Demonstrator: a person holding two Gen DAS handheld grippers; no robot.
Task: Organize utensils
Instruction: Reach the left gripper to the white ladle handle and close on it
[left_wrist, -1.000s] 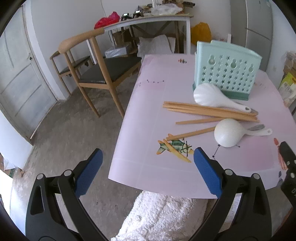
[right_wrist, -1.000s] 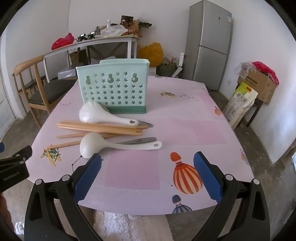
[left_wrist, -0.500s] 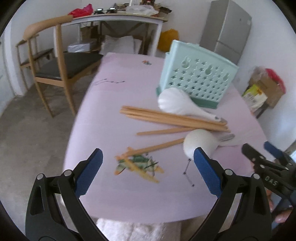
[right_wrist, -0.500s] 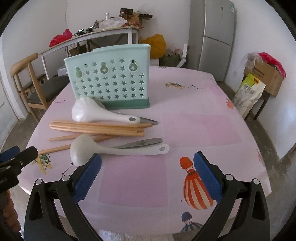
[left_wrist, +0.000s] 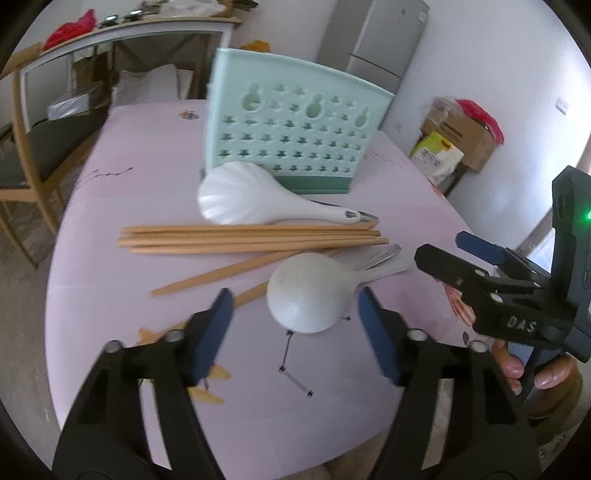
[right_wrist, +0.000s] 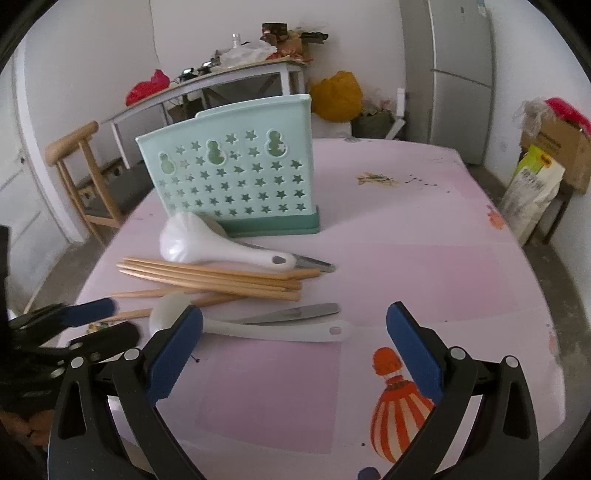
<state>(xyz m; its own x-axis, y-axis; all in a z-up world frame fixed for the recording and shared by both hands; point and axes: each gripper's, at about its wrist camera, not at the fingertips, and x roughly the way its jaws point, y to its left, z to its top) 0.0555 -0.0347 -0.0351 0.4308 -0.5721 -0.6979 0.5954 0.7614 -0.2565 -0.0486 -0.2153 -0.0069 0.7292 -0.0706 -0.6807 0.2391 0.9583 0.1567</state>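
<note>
Two grippers are poised over the pink table (right_wrist: 424, 266), and nothing is held yet. The left gripper (left_wrist: 295, 325) has just been closing to about half open, with the bowl of the near white ladle (left_wrist: 308, 291) framed between its blue pads but not pressed. The right gripper (right_wrist: 295, 350) is spread wide above that ladle's handle. The chopsticks (left_wrist: 255, 238), the second white ladle (left_wrist: 240, 199) and the metal piece (right_wrist: 295, 314) are all lying loose in front of the mint holder (right_wrist: 236, 177). A slip is the likely risk: the rounded bowl could squirt out, scattering the chopsticks touching it.
</note>
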